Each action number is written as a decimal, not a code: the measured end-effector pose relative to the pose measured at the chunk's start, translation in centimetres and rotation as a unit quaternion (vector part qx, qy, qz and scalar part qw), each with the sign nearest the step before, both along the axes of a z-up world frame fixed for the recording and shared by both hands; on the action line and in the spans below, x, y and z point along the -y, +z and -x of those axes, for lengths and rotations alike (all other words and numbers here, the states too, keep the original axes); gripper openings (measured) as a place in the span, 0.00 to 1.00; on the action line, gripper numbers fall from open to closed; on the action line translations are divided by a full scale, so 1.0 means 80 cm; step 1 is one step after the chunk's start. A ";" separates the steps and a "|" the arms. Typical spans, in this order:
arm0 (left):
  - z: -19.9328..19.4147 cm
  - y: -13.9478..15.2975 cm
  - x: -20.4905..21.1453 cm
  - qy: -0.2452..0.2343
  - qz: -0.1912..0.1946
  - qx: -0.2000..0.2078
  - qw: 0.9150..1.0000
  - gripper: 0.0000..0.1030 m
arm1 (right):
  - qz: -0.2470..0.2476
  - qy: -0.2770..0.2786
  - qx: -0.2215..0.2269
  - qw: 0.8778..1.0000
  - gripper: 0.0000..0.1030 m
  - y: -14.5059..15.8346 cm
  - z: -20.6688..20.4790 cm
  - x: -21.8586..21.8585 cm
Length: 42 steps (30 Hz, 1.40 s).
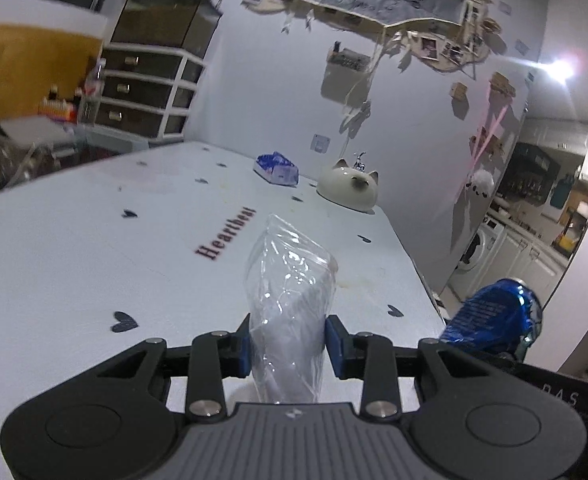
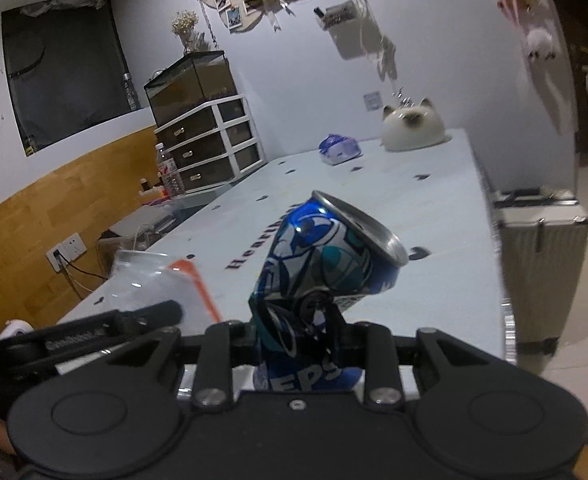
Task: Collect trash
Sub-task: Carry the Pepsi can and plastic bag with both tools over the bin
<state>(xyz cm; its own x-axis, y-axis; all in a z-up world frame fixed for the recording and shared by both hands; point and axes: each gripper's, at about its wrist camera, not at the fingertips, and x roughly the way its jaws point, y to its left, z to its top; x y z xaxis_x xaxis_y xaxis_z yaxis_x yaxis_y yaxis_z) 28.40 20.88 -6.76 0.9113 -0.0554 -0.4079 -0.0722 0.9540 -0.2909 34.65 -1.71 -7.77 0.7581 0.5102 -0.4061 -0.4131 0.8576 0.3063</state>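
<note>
My left gripper (image 1: 287, 344) is shut on a crumpled clear plastic bag (image 1: 289, 280), held up above the white table (image 1: 93, 260). In the right wrist view that bag (image 2: 149, 280) shows at the lower left, with the left gripper beside it. My right gripper (image 2: 298, 340) is shut on a crushed blue Pepsi can (image 2: 318, 264), which leans to the right over the table (image 2: 434, 208). The can (image 1: 494, 320) also shows at the lower right of the left wrist view. A blue and white wrapper (image 1: 276, 168) (image 2: 340, 149) lies far back on the table.
A cat-shaped ceramic jar (image 1: 350, 188) (image 2: 412, 126) stands at the table's far corner by the wall. A drawer unit (image 2: 209, 148) with a glass tank on top is behind the table at left. A silver suitcase (image 2: 542, 264) stands beyond the table's right edge.
</note>
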 end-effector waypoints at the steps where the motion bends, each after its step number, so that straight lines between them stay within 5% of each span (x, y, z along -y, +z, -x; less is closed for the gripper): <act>1: 0.007 0.004 0.005 0.001 -0.009 0.002 1.000 0.35 | 0.003 -0.002 0.004 1.000 0.29 0.002 0.007 0.006; 17: 0.090 0.036 0.130 -0.026 -0.069 0.041 0.996 0.35 | 0.032 -0.048 0.051 0.997 0.29 0.019 0.101 0.130; 42: 0.078 -0.040 0.401 -0.178 -0.061 0.000 0.982 0.35 | 0.061 -0.186 0.014 0.981 0.29 -0.060 0.167 0.392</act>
